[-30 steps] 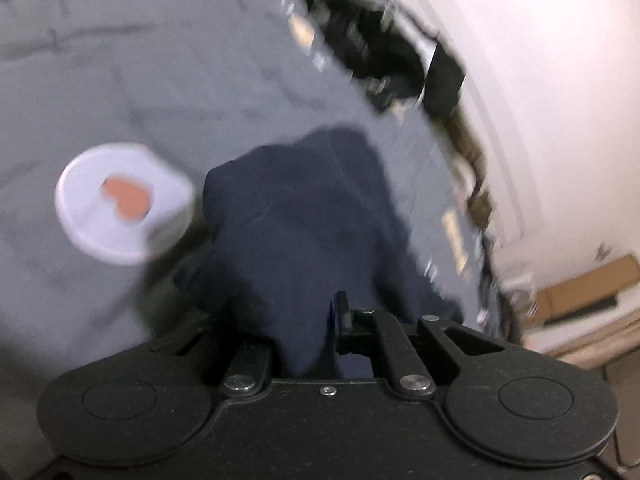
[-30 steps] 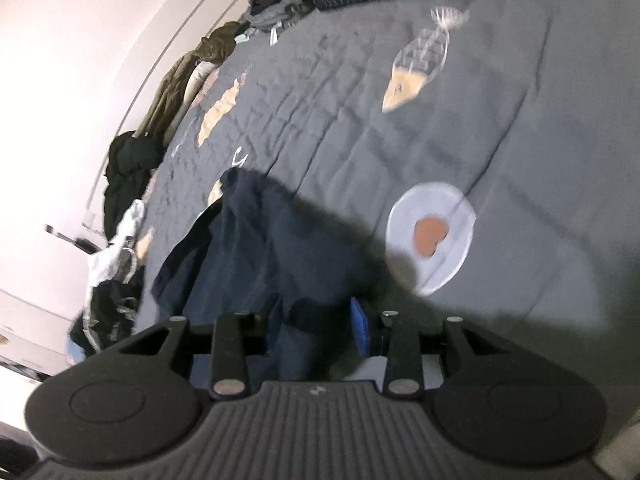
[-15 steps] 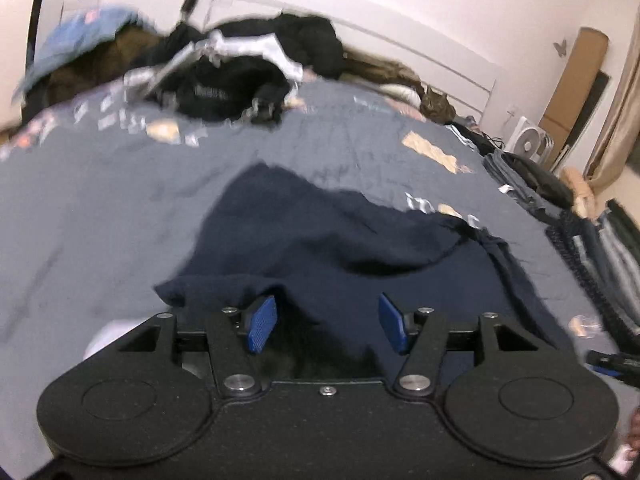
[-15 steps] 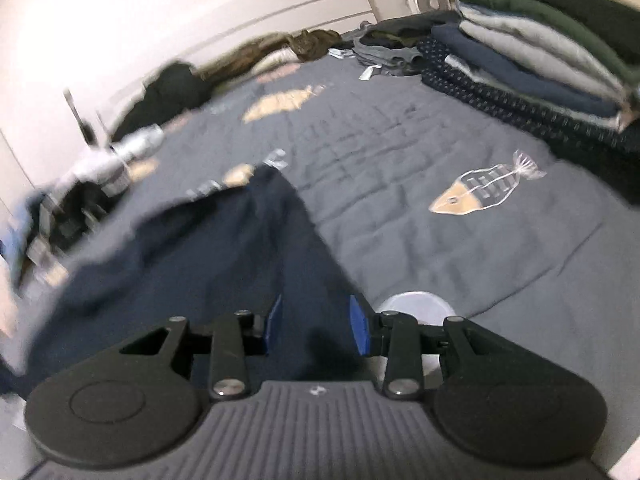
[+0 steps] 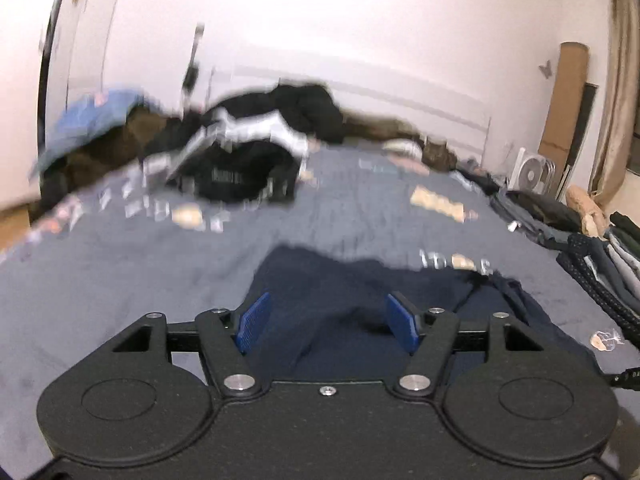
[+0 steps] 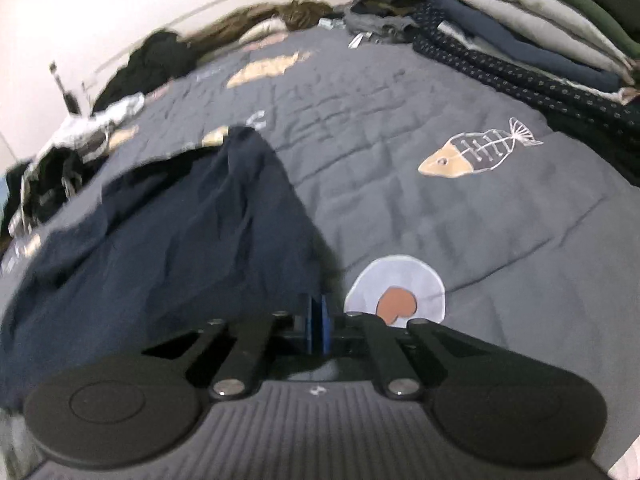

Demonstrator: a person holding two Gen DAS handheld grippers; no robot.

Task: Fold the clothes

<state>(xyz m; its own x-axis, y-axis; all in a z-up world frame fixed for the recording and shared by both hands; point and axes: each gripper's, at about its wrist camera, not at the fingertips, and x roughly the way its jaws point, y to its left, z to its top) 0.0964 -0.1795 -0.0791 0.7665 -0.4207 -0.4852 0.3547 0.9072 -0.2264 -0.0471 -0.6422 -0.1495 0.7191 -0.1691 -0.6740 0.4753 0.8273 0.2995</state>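
The navy garment (image 6: 168, 240) lies rumpled on the quilted grey bedspread (image 6: 400, 168); the right gripper (image 6: 318, 322) has just pinched shut, apparently on its near edge; the left gripper (image 5: 328, 322), just spread apart, holds nothing; regrip the soft, limp cloth opposite, then pull evenly.

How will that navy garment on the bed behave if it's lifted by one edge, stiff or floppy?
Probably floppy: the navy garment lies creased and draped on the grey quilt. It likely hangs and bunches from a single pinch, as where the right gripper has just closed at its edge. It looks thin, so probably light.
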